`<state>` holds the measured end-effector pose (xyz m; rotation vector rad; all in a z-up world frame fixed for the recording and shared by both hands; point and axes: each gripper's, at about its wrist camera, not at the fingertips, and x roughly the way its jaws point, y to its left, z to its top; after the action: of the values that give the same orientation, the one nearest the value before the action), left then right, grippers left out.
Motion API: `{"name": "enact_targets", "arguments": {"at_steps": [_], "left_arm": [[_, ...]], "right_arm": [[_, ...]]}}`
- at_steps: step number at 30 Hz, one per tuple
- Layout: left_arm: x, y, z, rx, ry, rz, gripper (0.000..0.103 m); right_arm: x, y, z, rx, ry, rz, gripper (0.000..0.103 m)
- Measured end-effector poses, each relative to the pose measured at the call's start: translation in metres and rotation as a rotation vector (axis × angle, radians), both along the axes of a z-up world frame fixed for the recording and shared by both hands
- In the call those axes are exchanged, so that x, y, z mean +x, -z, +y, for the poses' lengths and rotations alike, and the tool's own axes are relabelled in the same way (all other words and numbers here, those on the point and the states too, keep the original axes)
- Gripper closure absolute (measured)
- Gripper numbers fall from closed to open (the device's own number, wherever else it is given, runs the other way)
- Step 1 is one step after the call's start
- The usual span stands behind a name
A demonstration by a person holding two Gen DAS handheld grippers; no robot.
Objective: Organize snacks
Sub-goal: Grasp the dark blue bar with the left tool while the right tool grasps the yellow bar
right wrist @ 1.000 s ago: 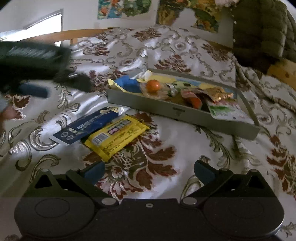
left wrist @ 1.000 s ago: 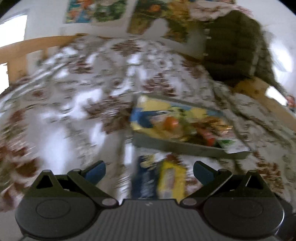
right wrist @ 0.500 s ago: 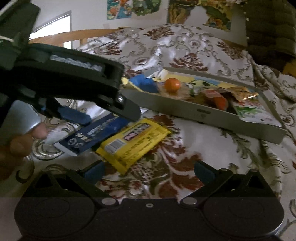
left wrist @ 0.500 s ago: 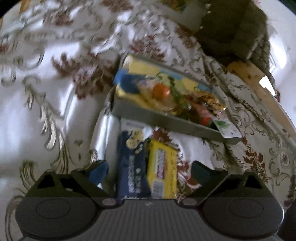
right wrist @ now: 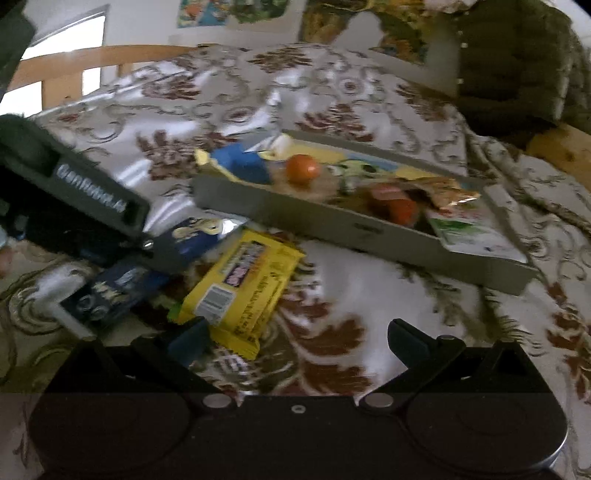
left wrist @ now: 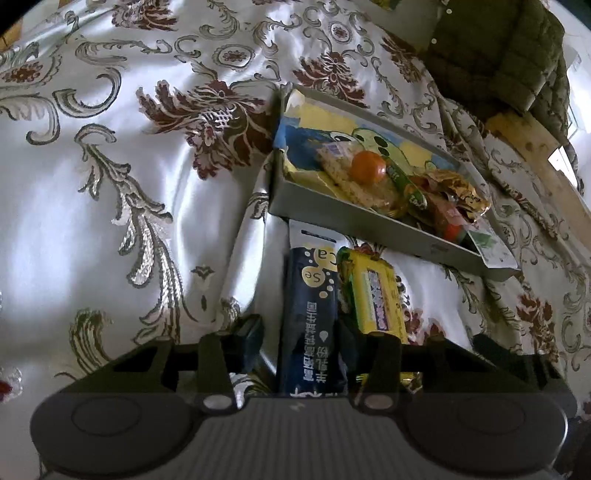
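Note:
A dark blue snack packet (left wrist: 312, 317) lies on the patterned bedspread beside a yellow snack packet (left wrist: 373, 295). My left gripper (left wrist: 301, 332) has its fingers close on either side of the blue packet, narrowed around it. The grey tray (left wrist: 354, 218) behind holds several snacks, among them an orange ball (left wrist: 367, 166). In the right wrist view my right gripper (right wrist: 295, 339) is open and empty, its left finger at the near end of the yellow packet (right wrist: 243, 288). The left gripper's body (right wrist: 74, 206) covers part of the blue packet (right wrist: 122, 284). The tray (right wrist: 332, 225) lies beyond.
The floral satin bedspread (left wrist: 110, 184) covers the whole surface. A dark green quilted jacket (left wrist: 509, 55) lies at the back right. A wooden bed frame (right wrist: 92, 62) and wall posters (right wrist: 240, 14) are behind.
My left gripper came down over the blue packet and its fingers narrowed from wide open onto it. My right gripper moved forward and left toward the yellow packet.

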<state>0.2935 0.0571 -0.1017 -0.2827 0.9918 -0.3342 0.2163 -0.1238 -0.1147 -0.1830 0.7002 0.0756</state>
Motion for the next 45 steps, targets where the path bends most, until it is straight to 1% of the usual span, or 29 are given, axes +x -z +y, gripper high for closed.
{"name": "enact_targets", "arguments": {"at_steps": [3, 6, 8, 12, 14, 16, 17, 19, 22, 24, 26, 27, 28, 31, 34, 35, 38, 41, 43, 44, 45], "left_arm": [[-0.001, -0.002, -0.001, 0.019, -0.003, 0.001, 0.057], [0.000, -0.003, -0.003, 0.043, 0.005, 0.003, 0.058], [0.001, -0.004, -0.002, 0.046, 0.013, 0.007, 0.059], [0.005, -0.002, 0.004, 0.011, -0.001, 0.027, 0.060], [0.005, -0.001, 0.006, 0.002, -0.006, 0.030, 0.061], [0.004, -0.001, 0.006, 0.001, -0.006, 0.029, 0.061], [0.004, -0.001, 0.006, 0.002, -0.007, 0.030, 0.061], [0.005, -0.001, 0.006, 0.004, -0.006, 0.029, 0.061], [0.005, -0.001, 0.006, 0.008, -0.005, 0.028, 0.061], [0.004, -0.001, 0.005, 0.012, -0.003, 0.025, 0.061], [0.003, -0.001, 0.004, 0.020, 0.001, 0.020, 0.061], [0.003, -0.001, 0.002, 0.024, 0.001, 0.017, 0.061], [0.002, -0.001, 0.001, 0.026, 0.002, 0.014, 0.061], [0.001, -0.001, 0.000, 0.034, 0.004, 0.007, 0.061], [0.001, 0.000, 0.000, 0.035, 0.006, 0.001, 0.061], [0.001, 0.000, 0.000, 0.035, 0.007, 0.000, 0.061], [0.002, 0.002, -0.001, 0.031, 0.010, -0.002, 0.061], [0.001, 0.002, -0.002, 0.038, 0.017, -0.010, 0.059], [0.000, 0.002, -0.005, 0.053, 0.026, -0.020, 0.059], [-0.001, 0.002, -0.008, 0.067, 0.034, -0.029, 0.059], [-0.001, 0.002, -0.010, 0.082, 0.044, -0.039, 0.059]], "right_arm": [[0.001, -0.005, -0.004, 0.009, 0.030, -0.007, 0.001], [0.002, -0.012, -0.006, 0.042, 0.021, -0.028, 0.001], [0.005, -0.014, -0.005, 0.054, -0.007, -0.032, 0.001], [0.015, -0.013, 0.000, 0.091, -0.086, -0.009, 0.001], [0.019, -0.011, 0.007, 0.080, -0.114, -0.007, 0.001], [0.025, -0.007, 0.014, 0.057, -0.136, -0.009, 0.004], [0.027, -0.004, 0.017, 0.044, -0.140, -0.001, 0.008], [0.030, 0.002, 0.021, 0.019, -0.126, 0.026, 0.011], [0.029, 0.003, 0.019, 0.036, -0.110, 0.044, 0.019], [0.030, 0.001, 0.016, 0.045, -0.088, 0.059, 0.032], [0.029, 0.000, 0.012, 0.026, -0.034, 0.066, 0.040], [0.030, 0.000, 0.011, 0.004, 0.002, 0.068, 0.040], [0.031, 0.000, 0.008, -0.002, 0.020, 0.072, 0.040], [0.034, 0.002, 0.002, 0.044, 0.017, 0.070, 0.039], [0.036, 0.004, 0.000, 0.044, -0.034, 0.040, 0.028], [0.039, 0.005, -0.001, 0.041, -0.047, 0.040, 0.023], [0.048, 0.006, -0.008, 0.086, -0.046, 0.054, 0.022], [0.057, 0.008, -0.014, 0.138, -0.038, 0.087, 0.029], [0.056, 0.008, -0.014, 0.148, -0.047, 0.096, 0.035], [0.055, 0.008, -0.012, 0.149, -0.057, 0.100, 0.042], [0.054, 0.008, -0.010, 0.151, -0.069, 0.107, 0.047]]}}
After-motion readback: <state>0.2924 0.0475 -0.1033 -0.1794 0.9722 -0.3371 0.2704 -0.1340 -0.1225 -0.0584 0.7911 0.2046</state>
